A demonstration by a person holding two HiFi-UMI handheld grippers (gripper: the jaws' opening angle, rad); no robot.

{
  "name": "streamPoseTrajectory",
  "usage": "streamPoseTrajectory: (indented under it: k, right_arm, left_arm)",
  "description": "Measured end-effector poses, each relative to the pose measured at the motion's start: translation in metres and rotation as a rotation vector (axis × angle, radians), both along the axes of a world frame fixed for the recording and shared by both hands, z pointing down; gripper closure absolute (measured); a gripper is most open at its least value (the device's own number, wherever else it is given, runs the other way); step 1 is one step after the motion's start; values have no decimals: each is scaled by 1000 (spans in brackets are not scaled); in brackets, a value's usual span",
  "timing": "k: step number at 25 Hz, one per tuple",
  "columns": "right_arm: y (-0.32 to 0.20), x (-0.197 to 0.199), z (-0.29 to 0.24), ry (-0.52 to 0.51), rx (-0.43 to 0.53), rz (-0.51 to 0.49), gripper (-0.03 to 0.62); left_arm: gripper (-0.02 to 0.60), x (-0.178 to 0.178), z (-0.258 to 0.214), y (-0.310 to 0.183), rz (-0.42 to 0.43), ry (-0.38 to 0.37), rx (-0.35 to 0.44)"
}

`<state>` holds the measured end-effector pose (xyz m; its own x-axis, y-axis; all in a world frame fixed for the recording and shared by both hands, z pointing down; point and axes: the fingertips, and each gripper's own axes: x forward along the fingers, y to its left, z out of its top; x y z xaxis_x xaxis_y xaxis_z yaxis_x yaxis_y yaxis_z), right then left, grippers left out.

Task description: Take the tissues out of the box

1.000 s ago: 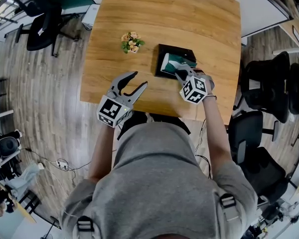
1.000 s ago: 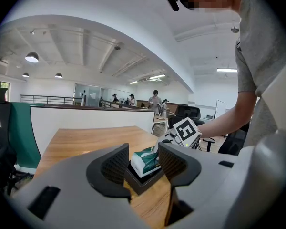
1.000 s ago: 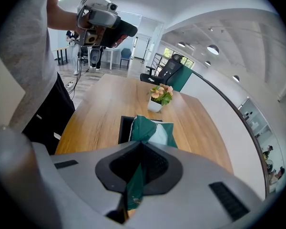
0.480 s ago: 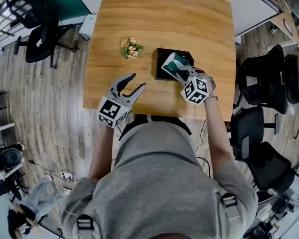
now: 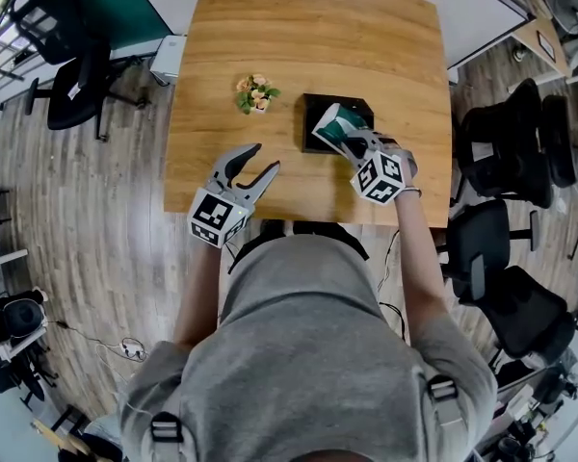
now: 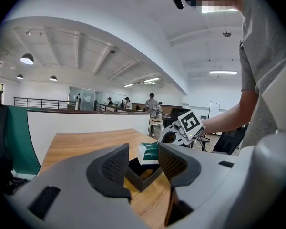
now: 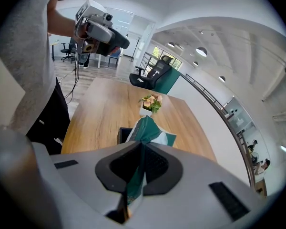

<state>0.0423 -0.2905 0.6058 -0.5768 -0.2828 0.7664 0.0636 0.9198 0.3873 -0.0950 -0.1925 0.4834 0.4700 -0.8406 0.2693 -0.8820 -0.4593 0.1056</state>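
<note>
tissue pack [image 5: 333,123] pinched by its green wrapper in my right gripper [image 5: 353,142], jaws closed on it, tilted just over the black box [image 5: 315,104] on the table [image 5: 308,37]. my left gripper [image 5: 263,158] hovers wide and empty at the near edge.

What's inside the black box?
A green-and-white tissue pack tilts up from the black box, pinched by the right gripper. Anything under the pack is covered.
</note>
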Motion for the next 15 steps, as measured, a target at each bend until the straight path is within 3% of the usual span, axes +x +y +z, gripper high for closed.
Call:
streamPoseTrajectory:
  k: [15]
  right_arm:
    - [41,-8,-12,-56,20,104,588]
  left_arm:
    - [376,-12,3,37,63,-4,10]
